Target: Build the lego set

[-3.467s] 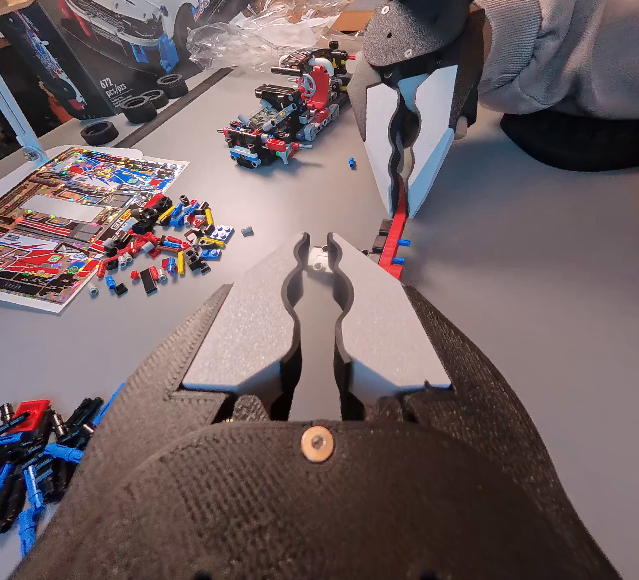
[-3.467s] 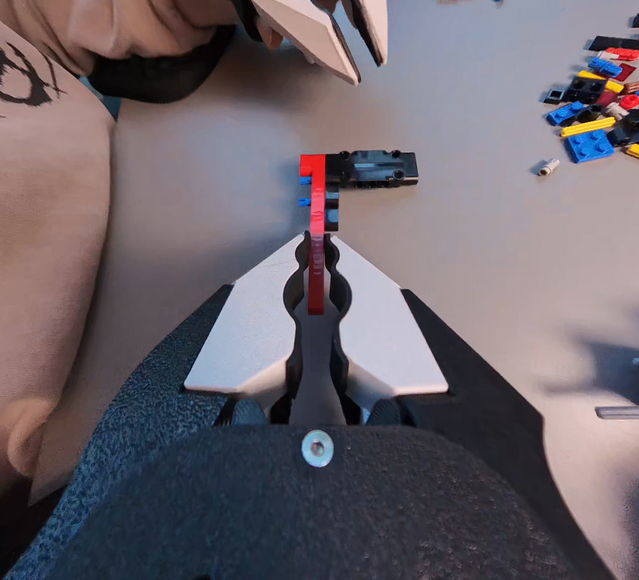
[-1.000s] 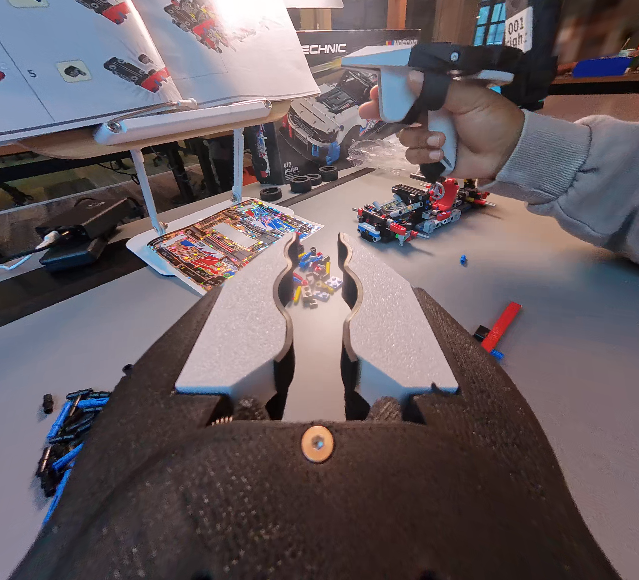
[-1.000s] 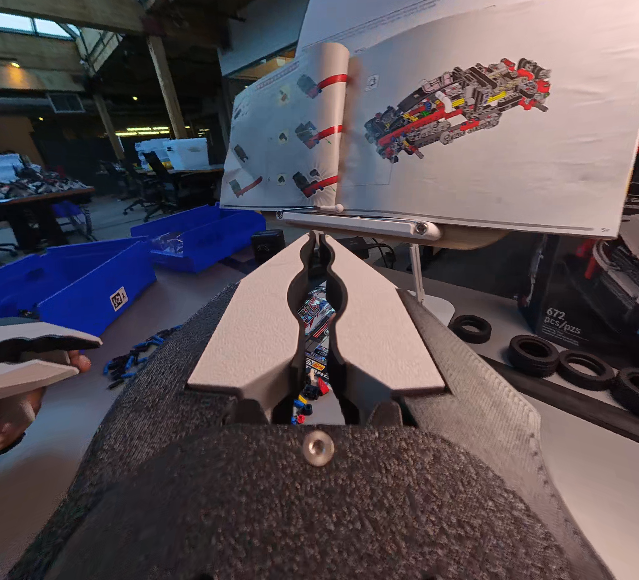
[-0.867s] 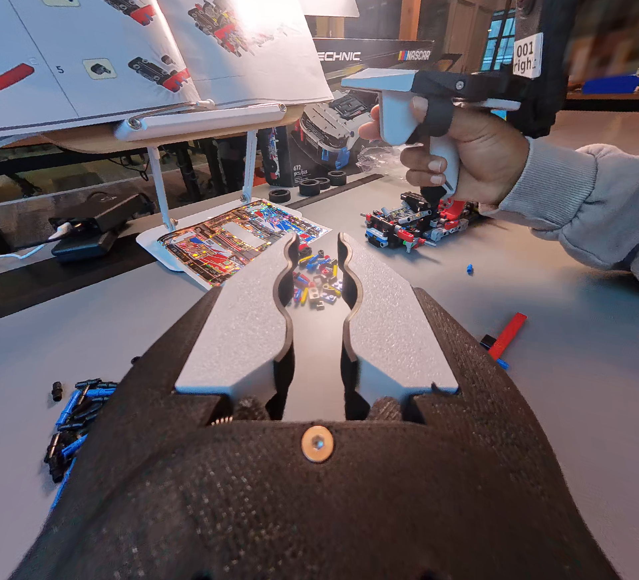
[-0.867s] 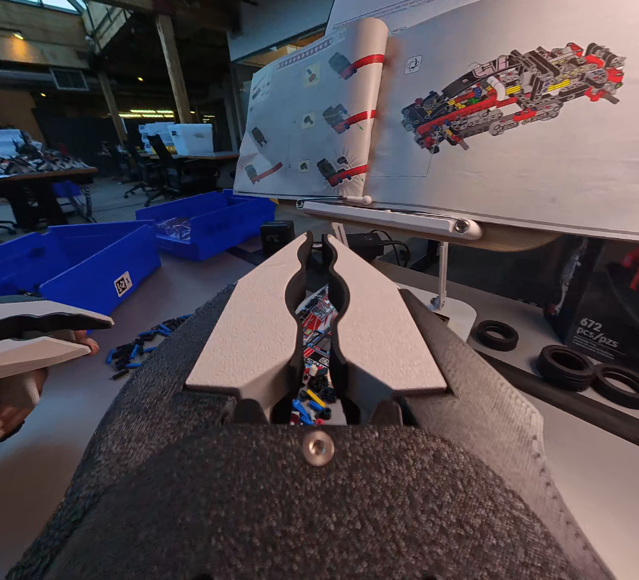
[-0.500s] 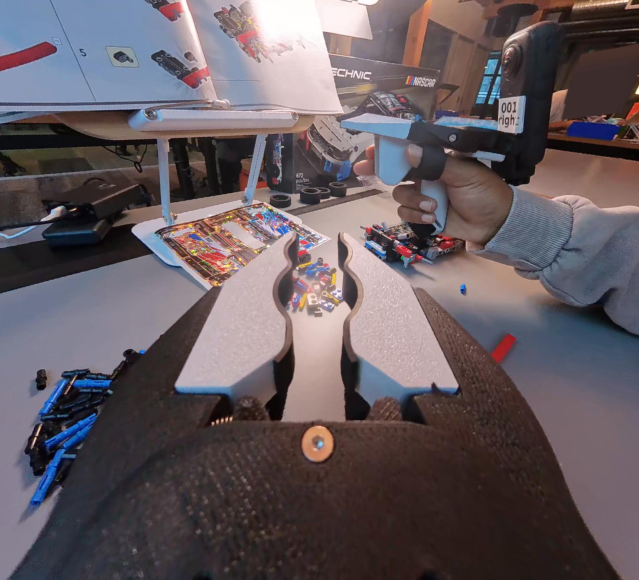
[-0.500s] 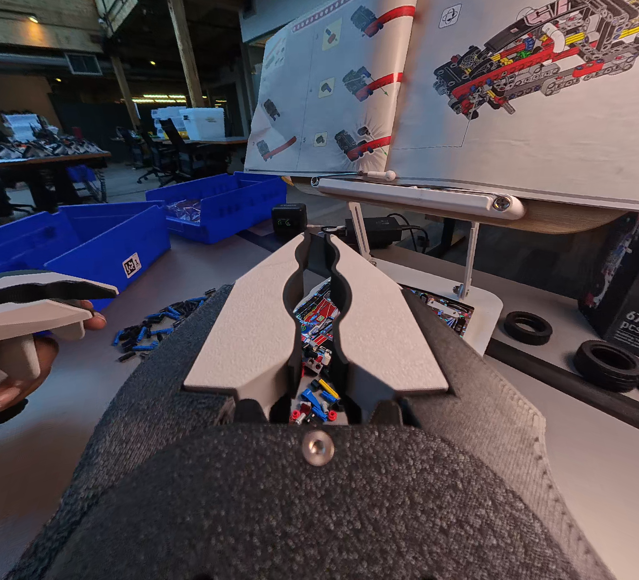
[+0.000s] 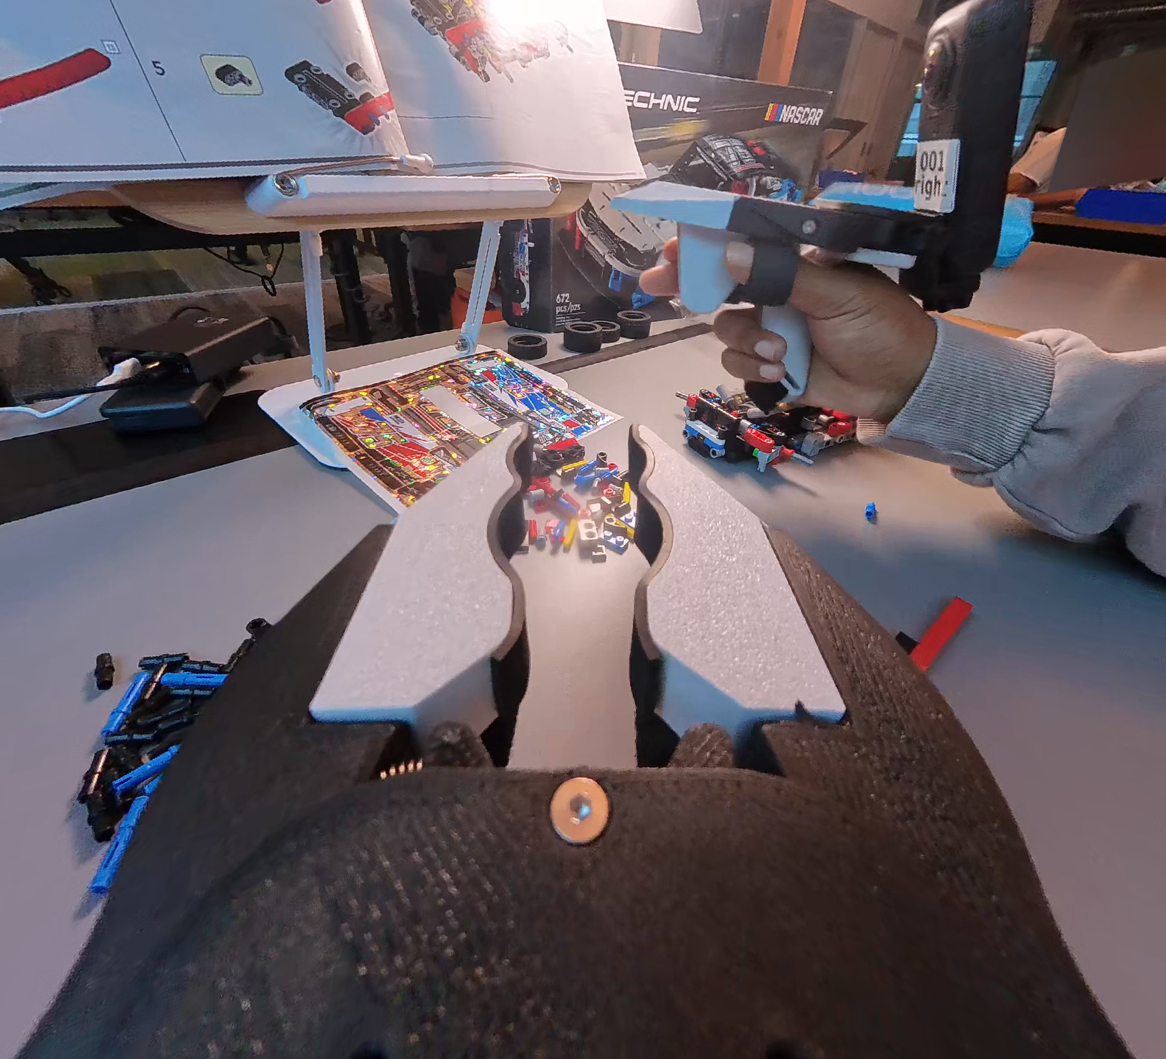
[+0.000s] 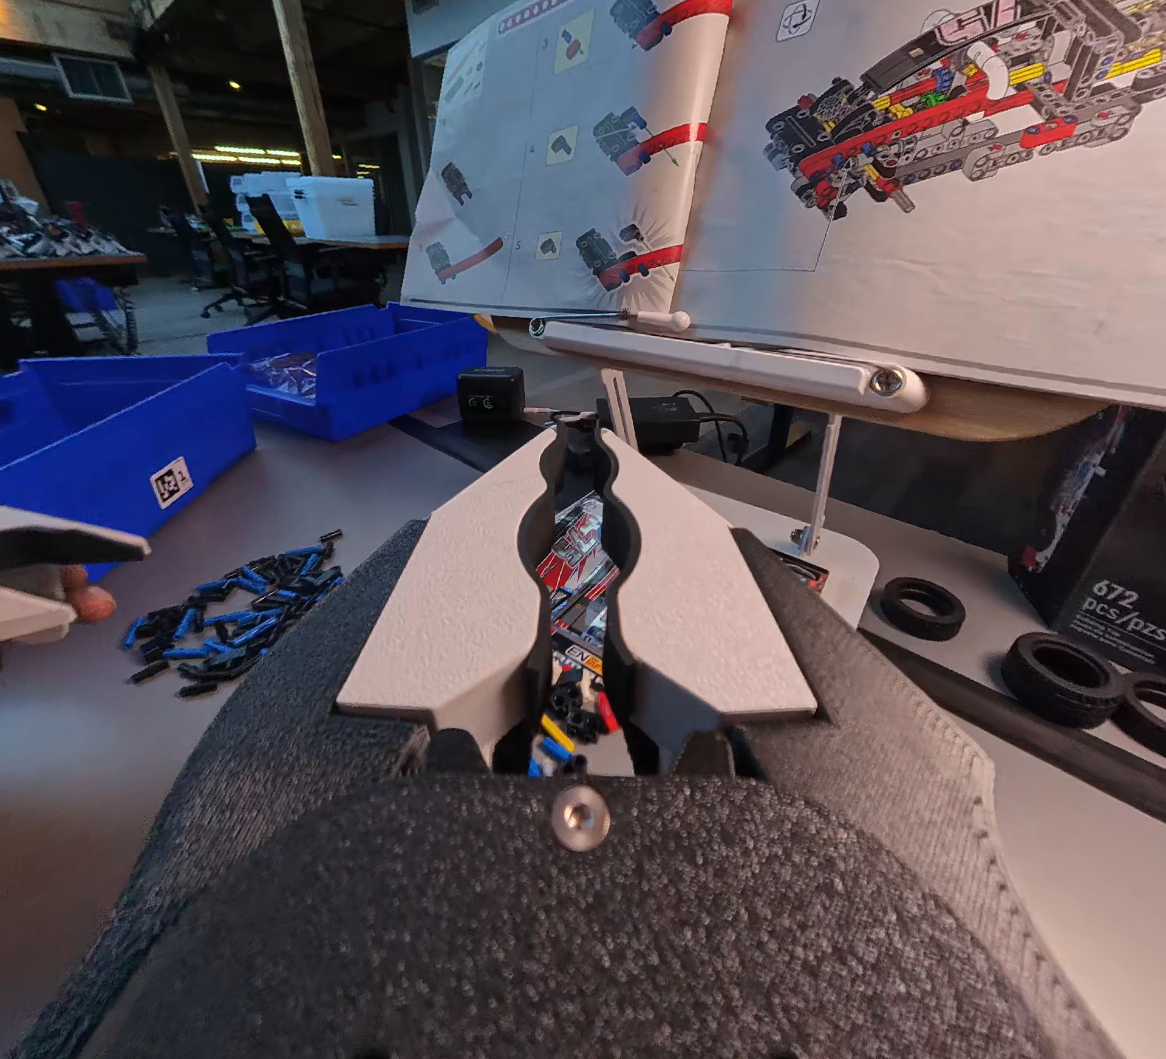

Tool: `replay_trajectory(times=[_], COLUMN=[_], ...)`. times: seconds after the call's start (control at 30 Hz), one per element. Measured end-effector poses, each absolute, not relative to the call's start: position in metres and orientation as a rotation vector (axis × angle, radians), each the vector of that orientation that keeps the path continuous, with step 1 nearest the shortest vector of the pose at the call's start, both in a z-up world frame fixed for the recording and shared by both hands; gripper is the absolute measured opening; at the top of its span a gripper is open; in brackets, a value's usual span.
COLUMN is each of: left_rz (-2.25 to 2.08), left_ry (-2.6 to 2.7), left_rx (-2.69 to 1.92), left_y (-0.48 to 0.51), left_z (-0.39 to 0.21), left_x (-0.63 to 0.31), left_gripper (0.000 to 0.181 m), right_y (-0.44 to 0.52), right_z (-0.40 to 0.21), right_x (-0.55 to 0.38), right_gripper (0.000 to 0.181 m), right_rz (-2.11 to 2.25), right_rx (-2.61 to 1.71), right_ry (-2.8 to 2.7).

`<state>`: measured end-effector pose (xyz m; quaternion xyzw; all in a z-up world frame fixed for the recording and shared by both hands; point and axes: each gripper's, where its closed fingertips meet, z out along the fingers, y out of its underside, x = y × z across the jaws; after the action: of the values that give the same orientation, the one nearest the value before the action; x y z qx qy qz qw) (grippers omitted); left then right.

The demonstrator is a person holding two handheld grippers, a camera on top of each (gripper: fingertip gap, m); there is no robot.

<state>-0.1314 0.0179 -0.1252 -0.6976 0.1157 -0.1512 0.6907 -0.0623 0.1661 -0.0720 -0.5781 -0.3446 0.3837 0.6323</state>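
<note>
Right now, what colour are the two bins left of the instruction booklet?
Blue bins, clearest in the right wrist view.

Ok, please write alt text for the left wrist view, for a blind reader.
Open, empty left tongs hover over a grey table, pointing at a pile of small loose bricks. Beyond are a sticker sheet, an instruction booklet on a stand, and the raised right tongs.

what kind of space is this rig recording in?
Probably a shared workshop or lab in a loft-style industrial building: exposed timber posts and ceiling, blue parts bins on the grey table, and more desks with office chairs behind.
</note>
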Motion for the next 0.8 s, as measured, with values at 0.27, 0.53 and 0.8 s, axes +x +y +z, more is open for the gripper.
replay_trajectory(times=[0.27, 0.53, 0.8], left_rz=[-0.284, -0.301, -0.337], left_ry=[0.275, 0.277, 0.288], left_rx=[-1.573, -1.572, -1.587], left_y=[0.018, 0.017, 0.017], left_z=[-0.129, -0.127, -0.131], left_x=[-0.134, -0.133, -0.127], left_gripper=[0.027, 0.026, 0.026], right_y=[0.213, 0.236, 0.245], right_z=[-0.029, -0.037, -0.041], right_x=[-0.128, -0.174, -0.158], right_gripper=[0.006, 0.004, 0.003], right_rz=[0.776, 0.684, 0.668], right_rx=[-1.285, -1.332, -1.351], right_ry=[-0.749, -0.799, -0.774])
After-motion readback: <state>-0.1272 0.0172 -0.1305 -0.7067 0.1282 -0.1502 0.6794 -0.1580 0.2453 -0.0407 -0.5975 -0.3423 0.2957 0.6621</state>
